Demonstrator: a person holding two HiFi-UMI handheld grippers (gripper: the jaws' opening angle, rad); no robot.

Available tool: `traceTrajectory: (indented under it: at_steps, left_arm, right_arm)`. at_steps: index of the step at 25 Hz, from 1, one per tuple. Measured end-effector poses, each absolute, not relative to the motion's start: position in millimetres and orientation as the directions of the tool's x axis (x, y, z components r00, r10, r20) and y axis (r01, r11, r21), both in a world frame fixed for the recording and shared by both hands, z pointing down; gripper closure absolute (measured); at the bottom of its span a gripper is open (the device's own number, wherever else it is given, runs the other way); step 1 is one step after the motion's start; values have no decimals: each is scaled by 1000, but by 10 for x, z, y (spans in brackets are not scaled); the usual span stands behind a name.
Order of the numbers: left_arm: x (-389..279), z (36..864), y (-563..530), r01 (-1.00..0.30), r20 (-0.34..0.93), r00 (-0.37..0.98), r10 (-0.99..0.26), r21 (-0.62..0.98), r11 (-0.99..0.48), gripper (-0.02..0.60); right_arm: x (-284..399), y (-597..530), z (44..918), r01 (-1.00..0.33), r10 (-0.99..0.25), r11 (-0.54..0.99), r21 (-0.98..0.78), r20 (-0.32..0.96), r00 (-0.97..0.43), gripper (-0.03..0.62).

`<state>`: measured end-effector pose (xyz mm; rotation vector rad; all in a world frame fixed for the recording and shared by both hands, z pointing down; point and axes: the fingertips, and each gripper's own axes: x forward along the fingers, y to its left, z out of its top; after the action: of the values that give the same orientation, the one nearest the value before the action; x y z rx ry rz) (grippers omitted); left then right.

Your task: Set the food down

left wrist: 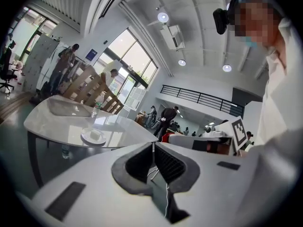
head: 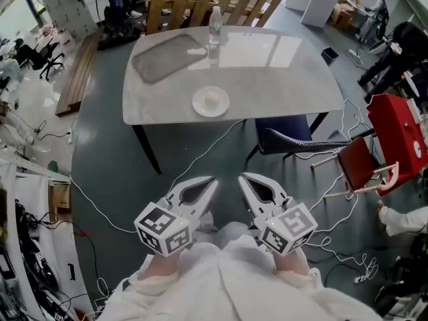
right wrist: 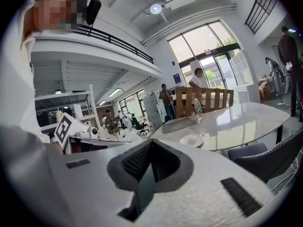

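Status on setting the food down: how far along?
Looks done: a pale piece of food sits on the white plate on the table. In hand: nothing. The left gripper and right gripper are shut, empty, held short of the table. Left to do: nothing visible.

Head downward, claw views share distant table (head: 281,79)

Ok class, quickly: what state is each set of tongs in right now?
Left tongs: closed, holding nothing.
Right tongs: closed, holding nothing.
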<state>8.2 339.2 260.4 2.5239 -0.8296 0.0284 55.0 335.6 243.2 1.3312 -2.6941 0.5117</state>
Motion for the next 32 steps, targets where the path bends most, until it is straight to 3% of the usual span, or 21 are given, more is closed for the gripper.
traceTrajectory:
  at_steps: [6,18,32]
  left_arm:
    - [-72,2772,2989,-567,181,812,-555,471,-676,558]
    - [-185,2827,2166,-611,206,778,-594,468,-638,558]
    - [114,2687,597,-669,219,727,-651,439,-600,558]
  right_arm:
    - [445,3032,2617,-795,-746,544,-268,279,-604,592]
    - [345,2051,2571,-765,-724,584,-269,252,-642,592]
    - [618,526,2515,-700,-652,657,-279,257,-714,592]
